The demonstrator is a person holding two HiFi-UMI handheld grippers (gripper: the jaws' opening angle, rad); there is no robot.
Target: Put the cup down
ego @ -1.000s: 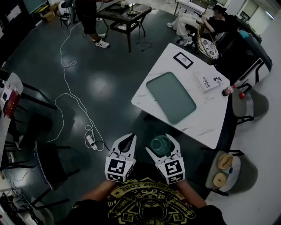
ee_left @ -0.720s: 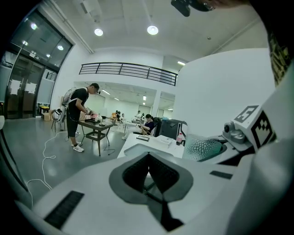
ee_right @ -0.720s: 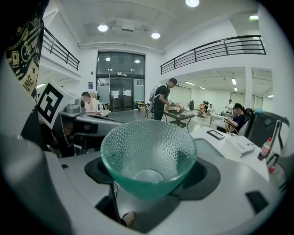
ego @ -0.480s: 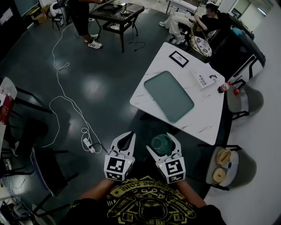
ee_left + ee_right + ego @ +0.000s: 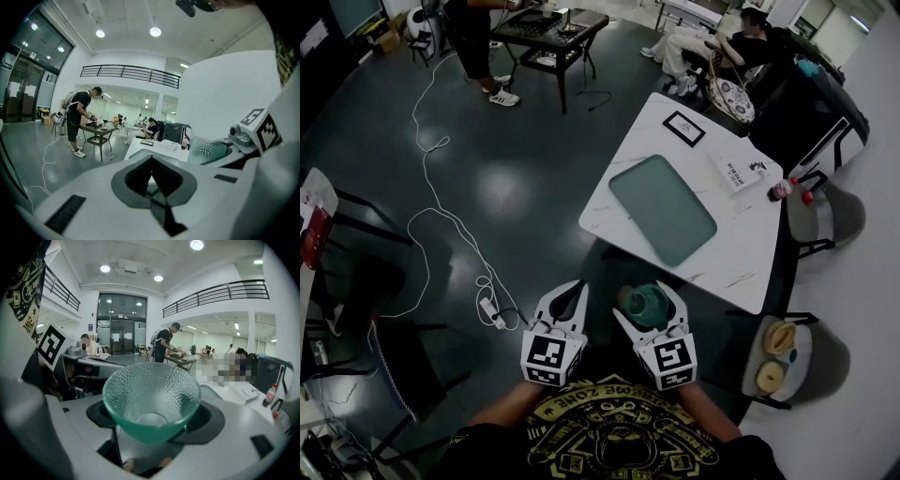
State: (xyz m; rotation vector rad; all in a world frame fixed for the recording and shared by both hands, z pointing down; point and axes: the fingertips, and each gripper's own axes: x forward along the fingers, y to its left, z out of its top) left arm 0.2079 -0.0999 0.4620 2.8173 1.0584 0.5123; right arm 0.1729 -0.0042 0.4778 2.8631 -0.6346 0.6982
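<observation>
Cable (image 5: 441, 142) lies in loops on the dark floor at the left of the head view. Next to it, low in the picture, the left gripper (image 5: 570, 298) is held in the air. In the left gripper view (image 5: 152, 176) its two jaws are together and nothing is between them. Just beside it on the right, the right gripper (image 5: 646, 302) has its jaws closed on a green glass cup (image 5: 643, 306). The right gripper view (image 5: 152, 416) shows the cup (image 5: 151, 397) upright, with a dotted pattern in the glass, and a jaw presses on each side of its lower part. The cup is in the air over the floor, near the close edge of the white table (image 5: 623, 155) but not on it. On the table lies a green tray (image 5: 662, 208), and further right are a small dark frame (image 5: 690, 128), a booklet (image 5: 741, 173) and a bottle (image 5: 785, 190).
</observation>
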